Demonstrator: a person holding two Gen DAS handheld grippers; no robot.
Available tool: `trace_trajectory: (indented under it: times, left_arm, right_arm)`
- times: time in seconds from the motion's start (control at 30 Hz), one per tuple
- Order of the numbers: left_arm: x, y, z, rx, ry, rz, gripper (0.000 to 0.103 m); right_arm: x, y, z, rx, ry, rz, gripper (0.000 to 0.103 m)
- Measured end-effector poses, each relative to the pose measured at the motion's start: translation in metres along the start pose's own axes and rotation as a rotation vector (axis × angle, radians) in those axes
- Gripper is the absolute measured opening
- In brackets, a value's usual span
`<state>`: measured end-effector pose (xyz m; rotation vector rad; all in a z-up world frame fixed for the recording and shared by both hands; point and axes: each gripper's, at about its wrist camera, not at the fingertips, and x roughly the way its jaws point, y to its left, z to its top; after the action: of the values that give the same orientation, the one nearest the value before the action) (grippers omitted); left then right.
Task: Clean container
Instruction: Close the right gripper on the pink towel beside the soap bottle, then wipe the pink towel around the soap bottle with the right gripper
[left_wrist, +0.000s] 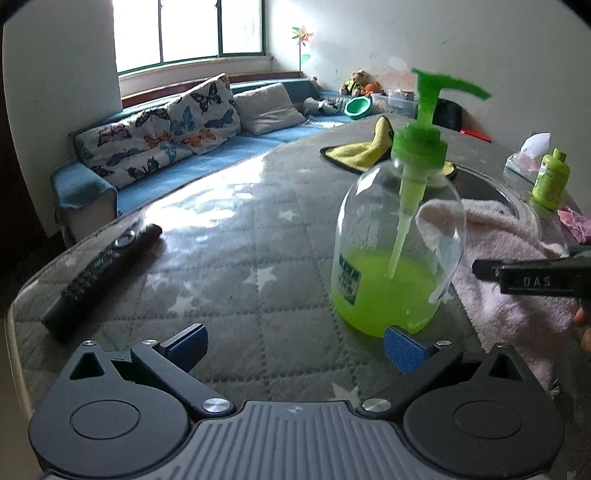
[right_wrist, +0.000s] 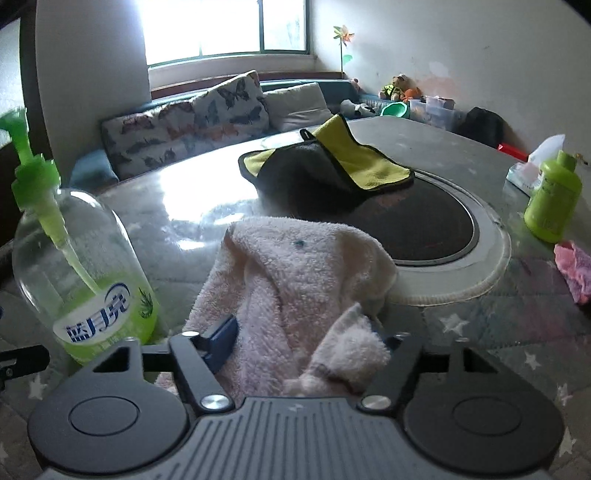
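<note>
Left jaws: left gripper (left_wrist: 293, 345) spread wide, grasping nothing; its right blue pad sits just in front of the bottle's base, its left pad well clear over bare table.
Right jaws: right gripper (right_wrist: 301, 341) clenched on the pink towel (right_wrist: 295, 273), which bunches up between the 2 blue pads and drapes forward onto the table.
Task item: pump bottle (left_wrist: 397, 236), the container to be cleaned, stands upright on the table (left_wrist: 236, 236), right of centre ahead of the left gripper and just left of the towel in the right wrist view.
Bottle contents: green liquid filling roughly the lower third; clear and empty above; a dip tube runs down from the green pump head (left_wrist: 436, 96).
Second container: small green bottle (right_wrist: 552, 197), capped, far right of the table; contents cannot be told.
Other cloths: yellow-and-grey cloth (right_wrist: 332, 166) over the round black hob (right_wrist: 424, 229); a pink rag (right_wrist: 576, 269) at the right edge.
Stray item: remote control (left_wrist: 99, 273), left of the table.
Risk 1: wiping with the towel before the left jaws close could push the top-heavy bottle over, as nothing steadies it.
Risk 2: pressure on the pump head could squirt liquid onto the table.
Risk 3: a pinch on the smooth, rounded wall may slip.
</note>
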<state>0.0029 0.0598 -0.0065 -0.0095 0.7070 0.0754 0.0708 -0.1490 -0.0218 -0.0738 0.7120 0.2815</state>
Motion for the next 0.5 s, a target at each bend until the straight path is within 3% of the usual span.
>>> trace_trajectory:
  times: [0.07, 0.23, 0.37, 0.43, 0.5]
  left_arm:
    - [-0.002, 0.000, 0.003, 0.004, -0.013, -0.007, 0.103]
    - [-0.006, 0.002, 0.014, 0.015, -0.044, -0.023, 0.103]
    - [-0.006, 0.004, 0.021, 0.028, -0.059, -0.039, 0.103]
    - [-0.005, 0.004, 0.023, 0.035, -0.061, -0.048, 0.103]
    - [-0.004, 0.003, 0.024, 0.044, -0.060, -0.054, 0.103]
  right_arm:
    - [-0.006, -0.005, 0.003, 0.052, -0.006, 0.038, 0.044]
    - [-0.028, -0.021, 0.017, 0.208, -0.071, 0.202, 0.041]
    - [-0.053, -0.022, 0.035, 0.307, -0.167, 0.409, 0.041]
    - [-0.054, -0.018, 0.042, 0.327, -0.175, 0.491, 0.041]
    - [-0.047, -0.012, 0.045, 0.312, -0.153, 0.506, 0.041]
